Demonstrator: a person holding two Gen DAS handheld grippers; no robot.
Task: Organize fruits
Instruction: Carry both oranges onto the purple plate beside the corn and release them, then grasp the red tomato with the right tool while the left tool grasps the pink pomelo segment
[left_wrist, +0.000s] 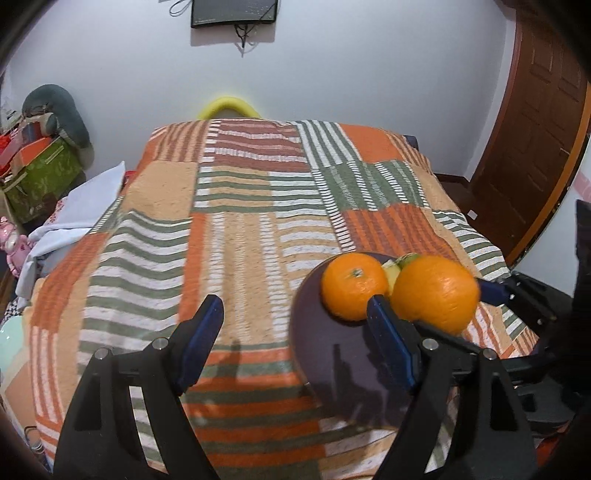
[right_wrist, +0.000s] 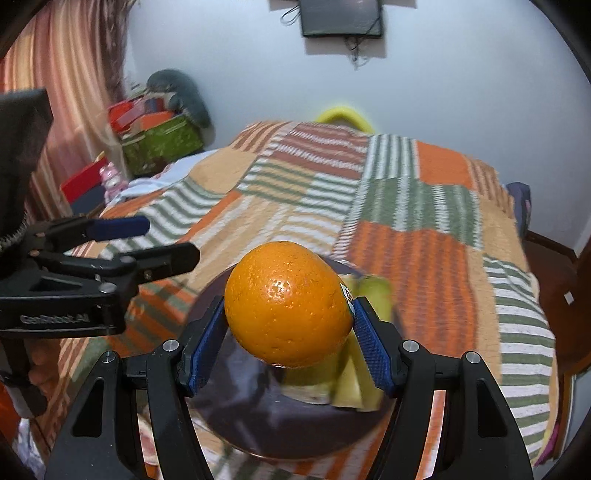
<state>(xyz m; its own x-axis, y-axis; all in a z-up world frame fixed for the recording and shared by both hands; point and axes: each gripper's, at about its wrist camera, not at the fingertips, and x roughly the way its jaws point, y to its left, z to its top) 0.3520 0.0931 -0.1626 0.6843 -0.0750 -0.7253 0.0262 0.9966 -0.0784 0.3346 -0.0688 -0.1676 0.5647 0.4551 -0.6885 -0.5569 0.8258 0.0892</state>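
My right gripper (right_wrist: 288, 332) is shut on a large orange (right_wrist: 288, 304) and holds it above a dark purple plate (right_wrist: 258, 417). Bananas (right_wrist: 354, 380) lie on the plate under and behind the orange. In the left wrist view the held orange (left_wrist: 436, 293) hangs at the right, next to a second orange (left_wrist: 352, 286) that rests on the plate (left_wrist: 332, 354), with banana tips (left_wrist: 397, 267) between them. My left gripper (left_wrist: 295, 328) is open and empty, just left of the plate. It also shows in the right wrist view (right_wrist: 147, 240) at the left.
The plate sits on a bed with an orange, green and white striped blanket (left_wrist: 236, 221). Boxes and a grey cushion (left_wrist: 55, 110) stand at the left wall. A wooden door (left_wrist: 535, 129) is at the right. A yellow curved object (left_wrist: 229, 107) lies behind the bed.
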